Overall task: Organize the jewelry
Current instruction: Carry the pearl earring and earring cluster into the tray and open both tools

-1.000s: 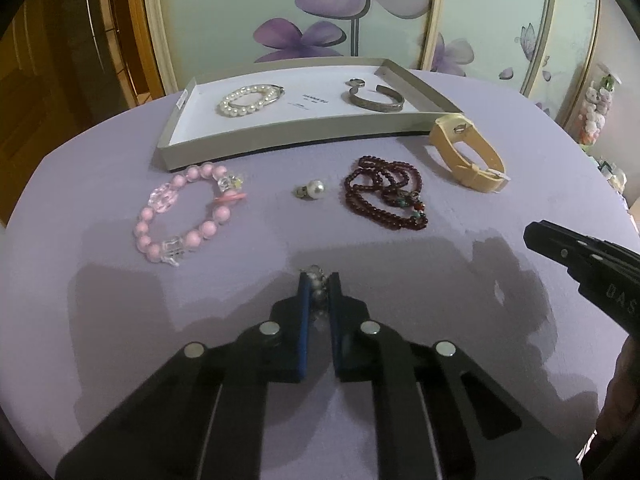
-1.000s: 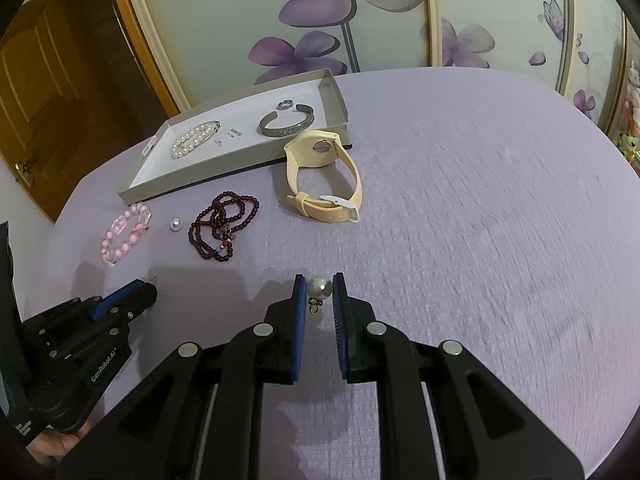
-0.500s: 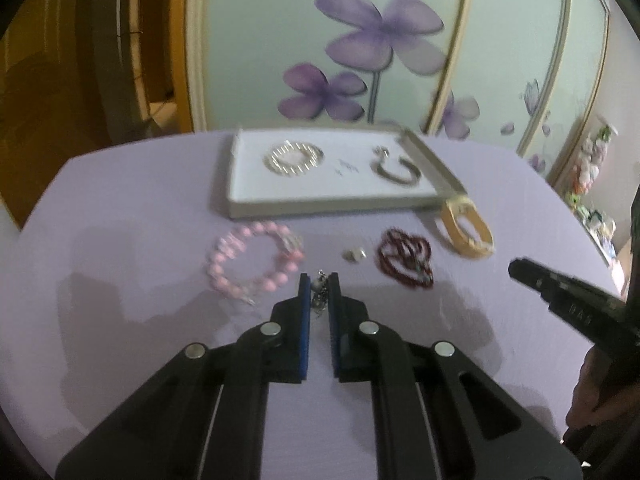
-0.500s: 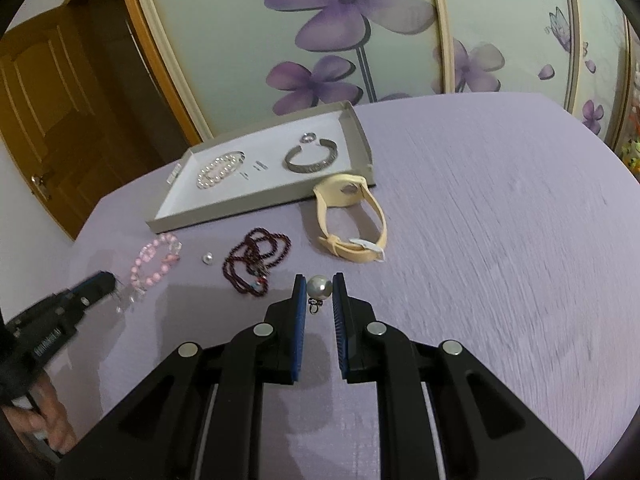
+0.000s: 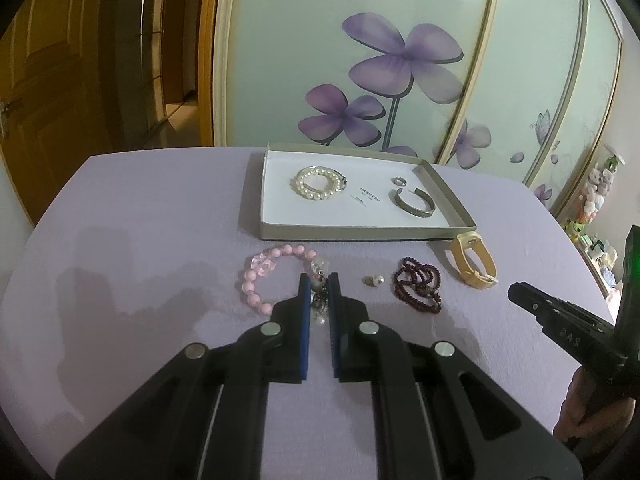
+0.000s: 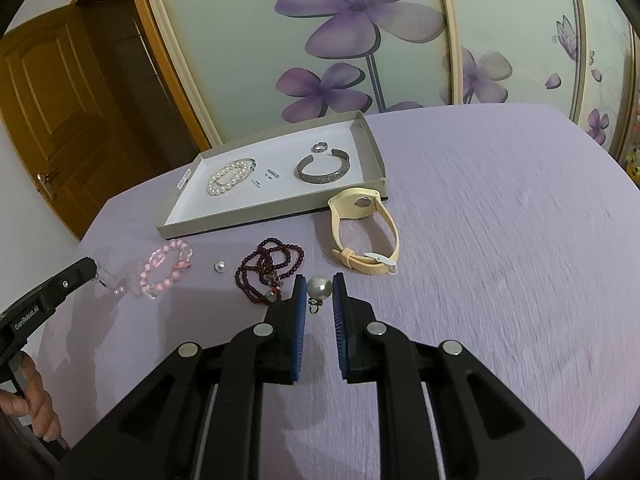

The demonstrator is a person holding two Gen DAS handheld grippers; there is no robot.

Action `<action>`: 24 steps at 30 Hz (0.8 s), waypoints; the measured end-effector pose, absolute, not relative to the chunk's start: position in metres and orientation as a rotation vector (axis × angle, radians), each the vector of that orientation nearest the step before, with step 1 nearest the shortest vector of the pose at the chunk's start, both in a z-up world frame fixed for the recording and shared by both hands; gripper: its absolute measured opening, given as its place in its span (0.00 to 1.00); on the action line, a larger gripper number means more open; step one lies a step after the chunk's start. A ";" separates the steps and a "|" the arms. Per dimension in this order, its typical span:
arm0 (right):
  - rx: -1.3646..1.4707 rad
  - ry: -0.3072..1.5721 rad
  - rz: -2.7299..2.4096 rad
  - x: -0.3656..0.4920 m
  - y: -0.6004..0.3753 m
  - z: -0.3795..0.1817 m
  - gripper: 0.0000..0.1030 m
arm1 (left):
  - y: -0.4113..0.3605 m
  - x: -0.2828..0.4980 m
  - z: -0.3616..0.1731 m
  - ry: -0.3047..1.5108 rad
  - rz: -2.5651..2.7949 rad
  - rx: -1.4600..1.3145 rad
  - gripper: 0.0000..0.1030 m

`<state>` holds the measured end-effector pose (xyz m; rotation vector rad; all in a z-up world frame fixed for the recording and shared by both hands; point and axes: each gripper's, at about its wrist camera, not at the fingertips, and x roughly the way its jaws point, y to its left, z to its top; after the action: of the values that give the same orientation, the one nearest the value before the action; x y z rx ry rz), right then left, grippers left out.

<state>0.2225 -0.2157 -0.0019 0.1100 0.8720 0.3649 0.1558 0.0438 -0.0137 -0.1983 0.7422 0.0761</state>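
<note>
My left gripper [image 5: 319,282] is shut on a small dangling crystal earring [image 5: 319,300], held above the purple table. My right gripper [image 6: 319,286] is shut on a pearl earring [image 6: 318,288]. A grey tray [image 5: 360,233] at the back holds a pearl bracelet [image 5: 318,183], a silver cuff [image 5: 412,202] and a ring [image 5: 399,181]. In front of the tray lie a pink bead bracelet [image 5: 264,272], a loose pearl earring [image 5: 373,280], a dark red bead string [image 5: 418,290] and a beige watch [image 5: 474,264].
The round table has a purple cloth [image 6: 500,220]. A flowered wardrobe door [image 5: 400,60] stands behind it, a wooden door [image 6: 52,100] at the left. Soft toys [image 5: 596,196] sit at the far right.
Both grippers have lifted and pulled back with their earrings, so the tray and table jewelry sit lower and farther in view. Both stay shut.
</note>
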 end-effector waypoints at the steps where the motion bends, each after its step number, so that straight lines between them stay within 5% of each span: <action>1: 0.109 0.873 0.367 0.223 -0.215 -0.002 0.13 | 0.044 0.156 -0.014 0.743 0.077 -0.199 0.08; 24: 0.063 0.823 0.400 0.338 -0.169 0.032 0.13 | 0.062 0.221 0.004 0.714 0.063 -0.216 0.08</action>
<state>0.3377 -0.1690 0.0320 0.0627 0.8233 0.4005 0.2209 0.0618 0.0040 -0.2159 0.7136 0.0626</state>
